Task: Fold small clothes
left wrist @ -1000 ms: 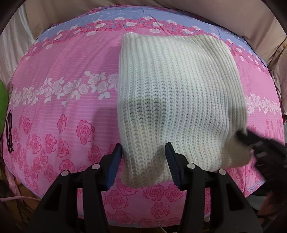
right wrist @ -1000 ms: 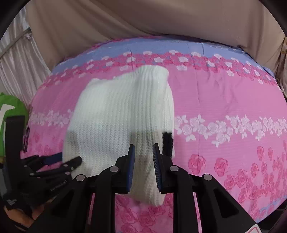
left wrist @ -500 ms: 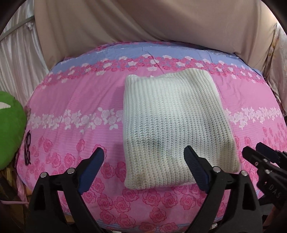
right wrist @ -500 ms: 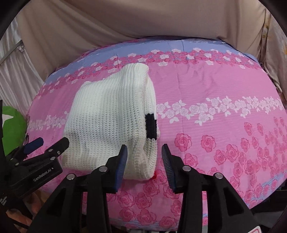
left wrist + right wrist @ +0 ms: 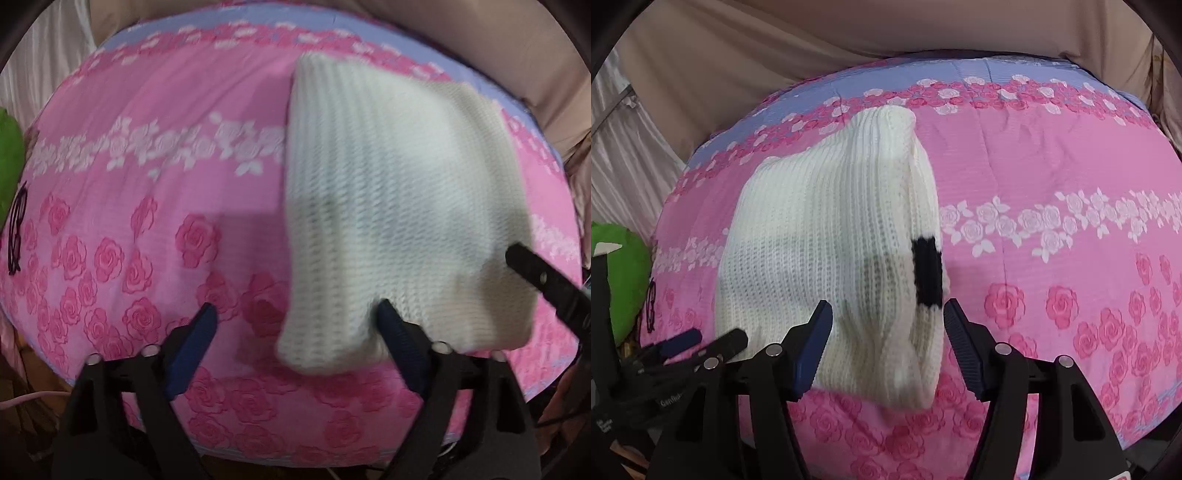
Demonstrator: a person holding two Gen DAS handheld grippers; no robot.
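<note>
Our left gripper [image 5: 295, 325] stands wide open, having just narrowed a little; the near-left corner of the folded white knit garment [image 5: 399, 206] lies between its blue pads, which do not press it. Our right gripper [image 5: 886, 332] has been opening and is open, astride the garment's near-right corner beside a black patch [image 5: 926, 271]. The chunky ribbed knit lies flat near the front edge of a bed [image 5: 1052, 155] spread with a pink rose-printed cover with a lilac far border. Bare cover runs broadly to either side. Beige drapery [image 5: 775, 55] hangs behind; a green cushion [image 5: 624, 280] sits at the left.
</note>
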